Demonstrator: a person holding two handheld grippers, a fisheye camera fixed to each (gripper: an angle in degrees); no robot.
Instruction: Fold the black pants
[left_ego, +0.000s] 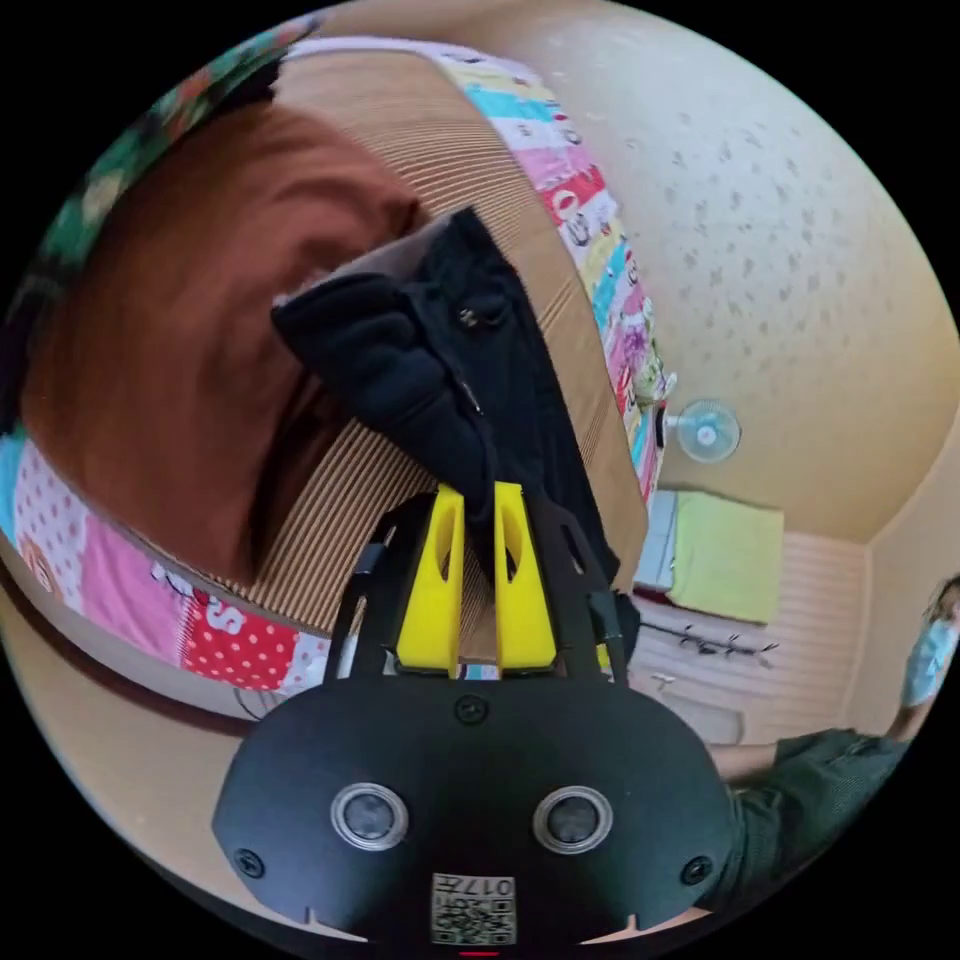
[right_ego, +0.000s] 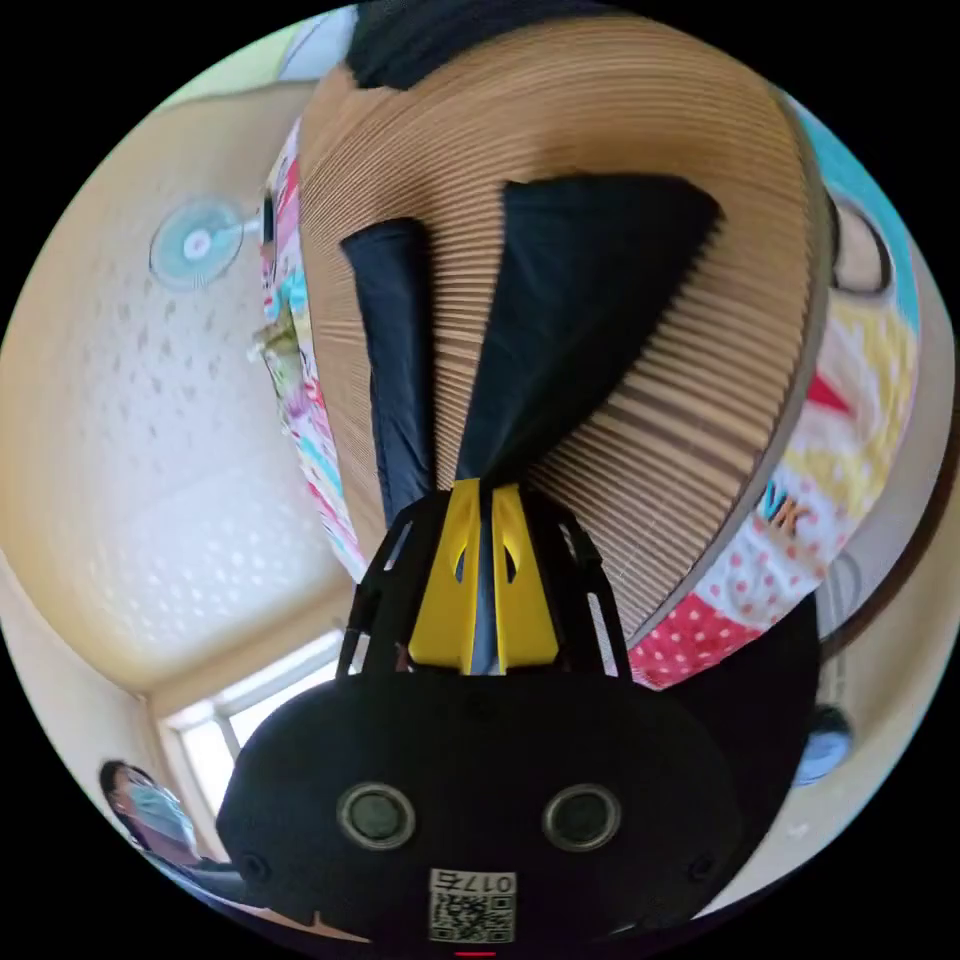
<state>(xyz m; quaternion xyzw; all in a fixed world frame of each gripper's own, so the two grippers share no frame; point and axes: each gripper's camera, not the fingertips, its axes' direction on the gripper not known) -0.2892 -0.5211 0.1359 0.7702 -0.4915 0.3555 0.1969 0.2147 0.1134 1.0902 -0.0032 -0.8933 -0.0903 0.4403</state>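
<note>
Grippers both clamped cloth: left gripper (left_ego: 478, 500) pinched the black pants (left_ego: 450, 360) at, probably, the waistband, right gripper (right_ego: 478, 495) a leg end, stretching them over the tan ribbed mat (right_ego: 620, 130) for folding.

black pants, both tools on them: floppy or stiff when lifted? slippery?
Likely floppy: the black pants bunch in soft folds above the left tool, and a leg fans out limply from the right tool. Probably light, since two small pinches carry them. Slip seems unlikely; the cloth looks matte.
</note>
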